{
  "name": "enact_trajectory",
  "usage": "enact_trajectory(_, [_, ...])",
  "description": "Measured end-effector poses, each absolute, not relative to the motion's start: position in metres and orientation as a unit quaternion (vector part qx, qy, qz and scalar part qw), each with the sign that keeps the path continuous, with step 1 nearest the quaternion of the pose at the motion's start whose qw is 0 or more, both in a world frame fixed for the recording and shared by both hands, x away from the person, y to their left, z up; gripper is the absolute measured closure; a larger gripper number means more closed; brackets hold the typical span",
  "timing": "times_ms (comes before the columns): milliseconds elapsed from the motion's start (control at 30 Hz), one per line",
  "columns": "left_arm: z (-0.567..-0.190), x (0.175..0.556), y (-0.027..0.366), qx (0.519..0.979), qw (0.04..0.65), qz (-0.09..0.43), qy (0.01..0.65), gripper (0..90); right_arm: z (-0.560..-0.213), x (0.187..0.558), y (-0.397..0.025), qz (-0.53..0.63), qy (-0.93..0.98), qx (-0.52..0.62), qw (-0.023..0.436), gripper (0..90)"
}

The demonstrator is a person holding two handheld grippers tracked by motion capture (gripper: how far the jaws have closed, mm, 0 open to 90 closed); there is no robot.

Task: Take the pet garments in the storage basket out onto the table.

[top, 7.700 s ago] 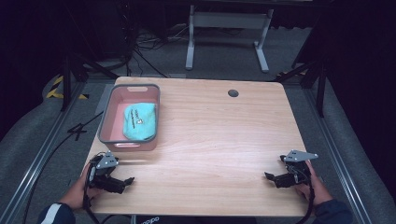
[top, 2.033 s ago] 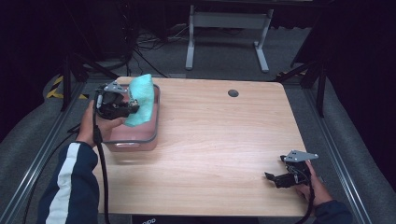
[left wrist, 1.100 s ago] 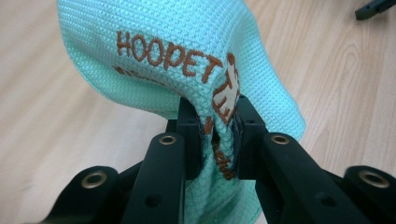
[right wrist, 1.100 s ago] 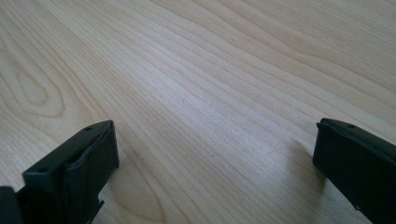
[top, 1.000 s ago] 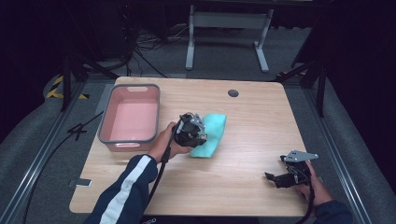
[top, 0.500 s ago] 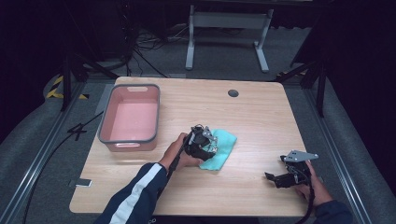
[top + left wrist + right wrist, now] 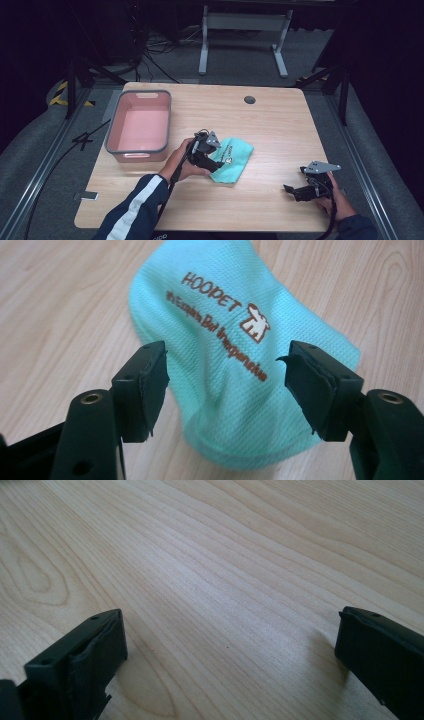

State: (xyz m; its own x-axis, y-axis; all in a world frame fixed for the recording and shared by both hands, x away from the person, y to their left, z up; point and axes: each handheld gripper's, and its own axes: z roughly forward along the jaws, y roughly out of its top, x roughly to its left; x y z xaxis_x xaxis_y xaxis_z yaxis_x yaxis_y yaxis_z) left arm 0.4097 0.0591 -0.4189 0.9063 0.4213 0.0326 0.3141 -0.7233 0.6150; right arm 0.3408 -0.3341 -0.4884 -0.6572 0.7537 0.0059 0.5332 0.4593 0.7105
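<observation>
Your left gripper [image 7: 227, 390] has its jaws spread wide and grips nothing; the teal cloth [image 7: 235, 340] lies flat on the wooden table [image 7: 280, 130] directly ahead of it, its near hem reaching in between and below the 2 jaws without touching either pad, as far as the left gripper view shows. In the high view the same gripper [image 7: 216, 161] sits at the cloth's [image 7: 234, 161] near-left edge.

Judging by the mesh weave and the soft crease near the hem, this cloth will be light, limp and easily bunched, with no stiffness to lever against. It should not slip much on the rubbery pads, but a thin single layer can slide out, so pinch a fold or the doubled hem nearest the jaws, not the printed middle. Expect it to drape and drag when lifted.

The pink bin [image 7: 140, 127] stands to the left of your left gripper, near but clear of it, and looks empty. Nothing lies between the jaws and the cloth.

Your right gripper [image 7: 230, 650] also stands open over bare wood; in the high view it [image 7: 300, 191] rests well off to the cloth's right, out of the way.
</observation>
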Motion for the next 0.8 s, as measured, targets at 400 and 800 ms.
enact_trajectory(400, [-0.41,0.399,0.081,0.929,0.3,0.104,0.19,33.4,-0.488,0.341,-0.334,0.352,0.84,0.383,0.157,0.6])
enact_trajectory(800, [-0.404,0.381,0.096,0.938,0.28,0.118,0.166,31.4,-0.488,0.341,-0.334,0.351,0.839,0.384,0.157,0.6])
